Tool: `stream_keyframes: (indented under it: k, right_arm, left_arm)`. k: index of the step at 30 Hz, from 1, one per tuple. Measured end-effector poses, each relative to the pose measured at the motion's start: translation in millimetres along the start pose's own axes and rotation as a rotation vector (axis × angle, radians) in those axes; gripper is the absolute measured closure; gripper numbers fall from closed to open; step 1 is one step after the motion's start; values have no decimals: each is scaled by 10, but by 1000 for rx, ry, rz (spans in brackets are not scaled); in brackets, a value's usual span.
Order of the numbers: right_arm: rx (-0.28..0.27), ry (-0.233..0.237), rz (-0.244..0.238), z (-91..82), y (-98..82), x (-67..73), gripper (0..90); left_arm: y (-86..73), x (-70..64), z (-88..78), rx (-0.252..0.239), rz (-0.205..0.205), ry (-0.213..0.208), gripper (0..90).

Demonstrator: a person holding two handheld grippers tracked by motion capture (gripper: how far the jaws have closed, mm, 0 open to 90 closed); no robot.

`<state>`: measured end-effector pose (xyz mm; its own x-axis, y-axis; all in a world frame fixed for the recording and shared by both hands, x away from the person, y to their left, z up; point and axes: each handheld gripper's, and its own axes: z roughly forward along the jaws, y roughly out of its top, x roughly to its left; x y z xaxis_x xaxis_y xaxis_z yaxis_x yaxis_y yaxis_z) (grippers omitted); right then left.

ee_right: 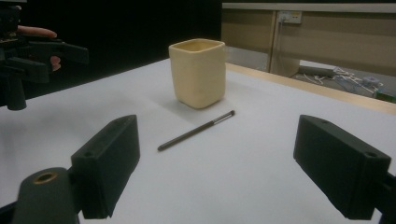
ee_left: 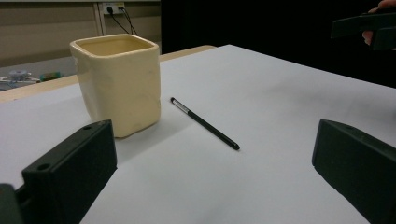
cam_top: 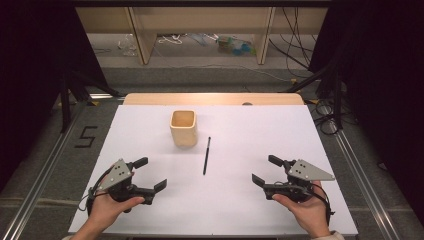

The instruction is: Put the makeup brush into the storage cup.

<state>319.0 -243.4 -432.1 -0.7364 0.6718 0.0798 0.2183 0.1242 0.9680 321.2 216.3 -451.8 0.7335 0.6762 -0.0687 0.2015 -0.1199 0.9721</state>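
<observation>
The pen (cam_top: 206, 155) lies flat on the white worktop (cam_top: 240, 210), just right of the cup (cam_top: 183, 128) and a little nearer the person, apart from it, its silver-banded end toward the far edge. The cup, cream and square-mouthed, stands upright near the worktop's far middle. No writing can be read on the pen or the cup. On the floor left of the worktop a black mark reads "5" (cam_top: 86, 136).

The left gripper (cam_top: 149, 175) sits well left of the pen and nearer the person, held in the left hand (cam_top: 112, 205) low over the worktop, pointing inward toward the pen; its jaws stand wide with nothing between them. The right gripper (cam_top: 265, 171), in the right hand (cam_top: 305, 207), mirrors it well right of the pen, also aimed inward, jaws wide apart and holding nothing. The 2 forearms come in from the near edge.
</observation>
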Motion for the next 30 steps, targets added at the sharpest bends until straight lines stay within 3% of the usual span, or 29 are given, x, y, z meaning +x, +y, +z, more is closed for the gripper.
stream_keyframes:
  k: [4, 5, 10, 13, 14, 18, 23, 25, 30]
  right_arm:
    - [11, -18, -20, -5, 4, -16, 158]
    - [10, -10, 0, -1, -1, -13, 158]
    - [10, -21, 2, -7, 0, -15, 158]
    - [32, -17, 0, -13, 2, -21, 158]
    - [34, -17, 1, -12, 0, -22, 158]
    - [5, -12, 8, 9, -11, -18, 158]
    - [47, -28, -2, -12, -8, -26, 158]
    - [24, -13, 11, 14, -19, -19, 158]
    - [44, -18, -5, 4, -14, -21, 158]
  left_arm:
    - [28, -24, 50, 9, -9, 5, 0]
    - [46, -36, 89, 15, -13, 9, 0]
    - [75, -44, 166, 17, -12, 3, 1]
    - [108, -58, 234, 18, -9, 5, 2]
    - [124, -49, 261, 17, 11, 3, 4]
    - [164, -59, 396, 25, 6, 8, 9]
    - [201, -91, 590, 59, 13, -8, 18]
    - [204, -95, 625, 64, 19, -10, 18]
    - [229, -126, 797, 114, 28, -6, 26]
